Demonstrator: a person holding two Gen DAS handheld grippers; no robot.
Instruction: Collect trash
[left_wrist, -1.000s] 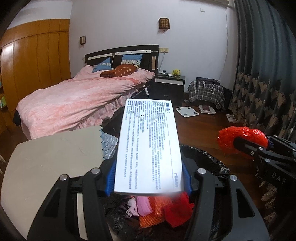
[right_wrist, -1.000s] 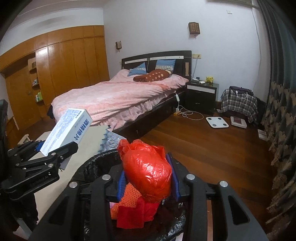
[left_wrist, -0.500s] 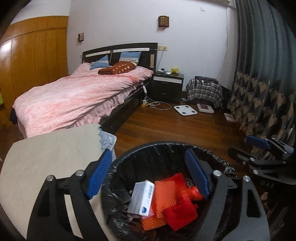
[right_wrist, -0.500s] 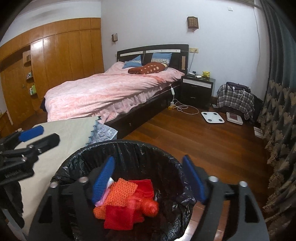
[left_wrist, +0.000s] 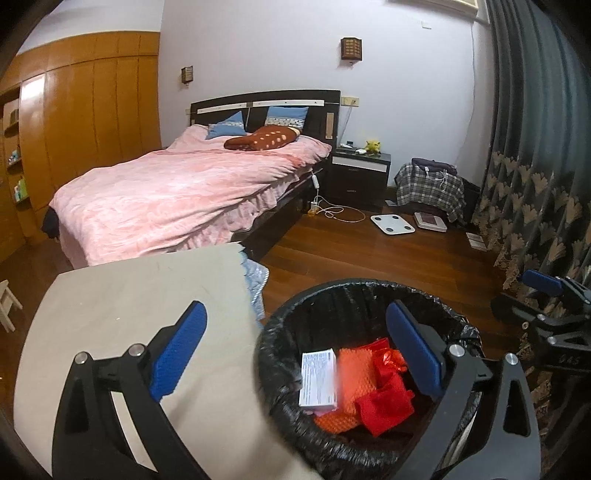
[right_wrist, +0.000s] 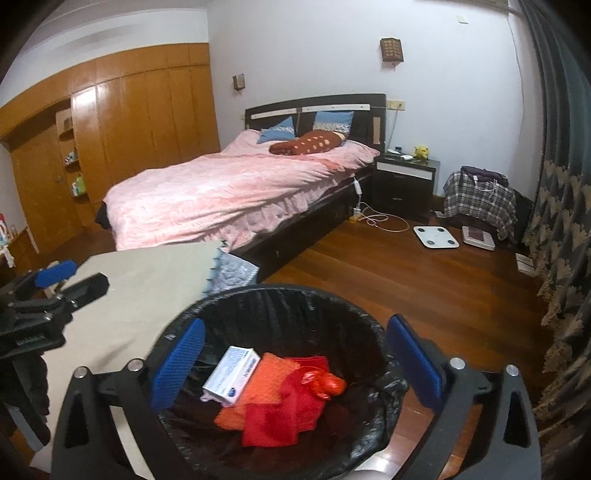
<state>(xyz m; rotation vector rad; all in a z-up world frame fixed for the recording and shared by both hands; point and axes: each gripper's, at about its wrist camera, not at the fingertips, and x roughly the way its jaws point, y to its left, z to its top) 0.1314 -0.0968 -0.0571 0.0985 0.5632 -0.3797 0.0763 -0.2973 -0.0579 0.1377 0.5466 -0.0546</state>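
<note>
A black-lined trash bin stands on the wooden floor beside a beige table. Inside lie a white printed box, orange mesh, red cloth and a crumpled red plastic bag. My left gripper is open and empty, straddling the bin's left rim and the table edge. My right gripper is open and empty above the bin. Each gripper also shows in the other's view, the right one and the left one.
The beige table sits left of the bin with a quilted blue cloth at its corner. A pink bed, nightstand, white scales and a patterned curtain lie beyond.
Both grippers opened and dropped their loads into the bin: the white box from the left, the red bag from the right. The left gripper then shifted left toward the table.
</note>
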